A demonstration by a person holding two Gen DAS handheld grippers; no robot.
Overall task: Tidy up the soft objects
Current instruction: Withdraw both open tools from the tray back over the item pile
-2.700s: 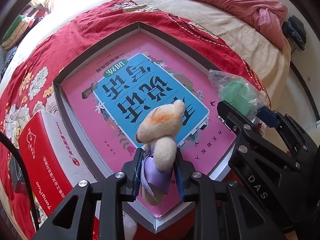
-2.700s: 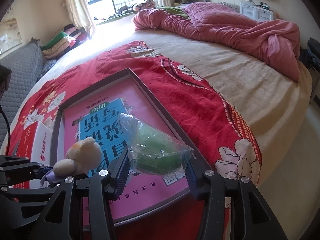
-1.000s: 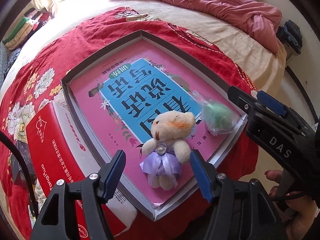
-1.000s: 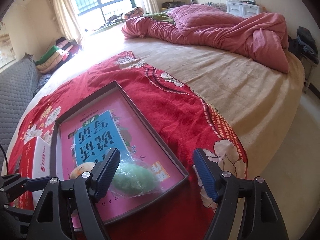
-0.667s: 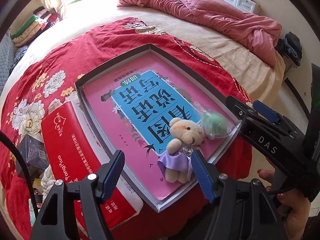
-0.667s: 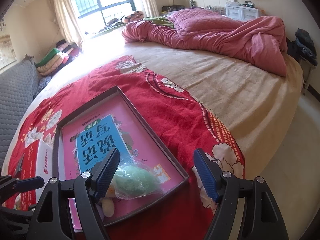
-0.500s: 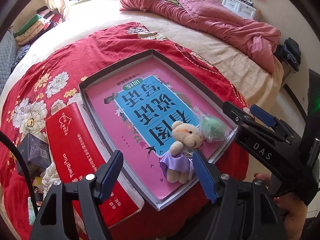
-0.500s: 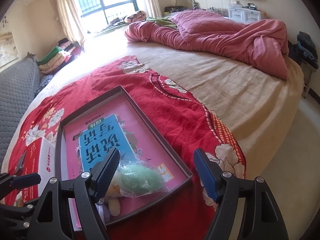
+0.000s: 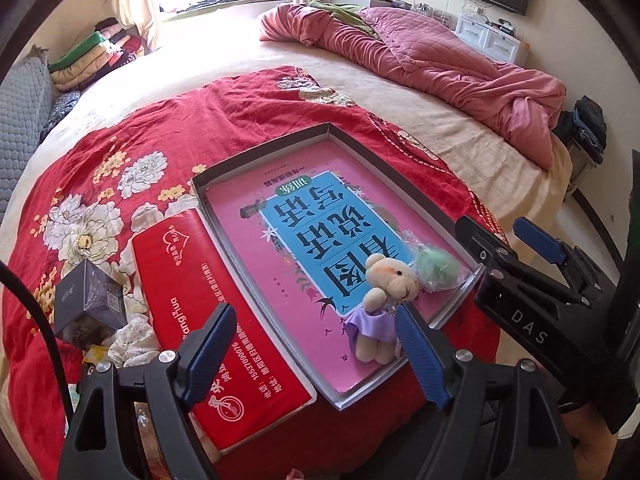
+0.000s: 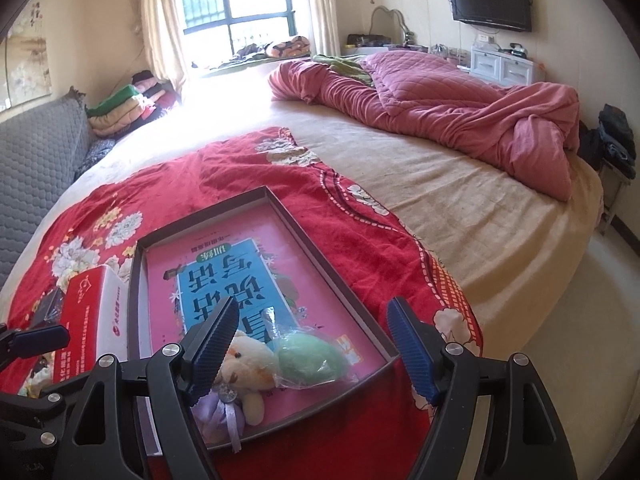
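Red floral bedspread (image 9: 120, 152) bearing a red carton (image 9: 224, 320) beside a small dark box (image 9: 86, 304), with crumpled pink quilt (image 10: 460, 120) beyond.

teddy bear (image 9: 390, 280): showing cream fur with an orange patch on the head, wearing a lilac dress
bagged ball (image 9: 436, 266): showing pale green through a clear wrapper
book (image 9: 320, 236): lying pink, carrying a blue panel with dark characters
tray (image 9: 264, 148): showing a dark grey rim and a pale inner wall
bedspread (image 9: 132, 136): glowing red, bearing white and yellow flowers
red box (image 9: 208, 304): showing red with white print
small box (image 9: 88, 304): showing dark grey
quilt (image 10: 460, 116): lying rose pink, stitched in diamonds
bed sheet (image 10: 480, 208): showing beige
left hand-held gripper (image 9: 316, 356): showing black with blue pads
right hand-held gripper (image 10: 312, 344): showing black with blue pads
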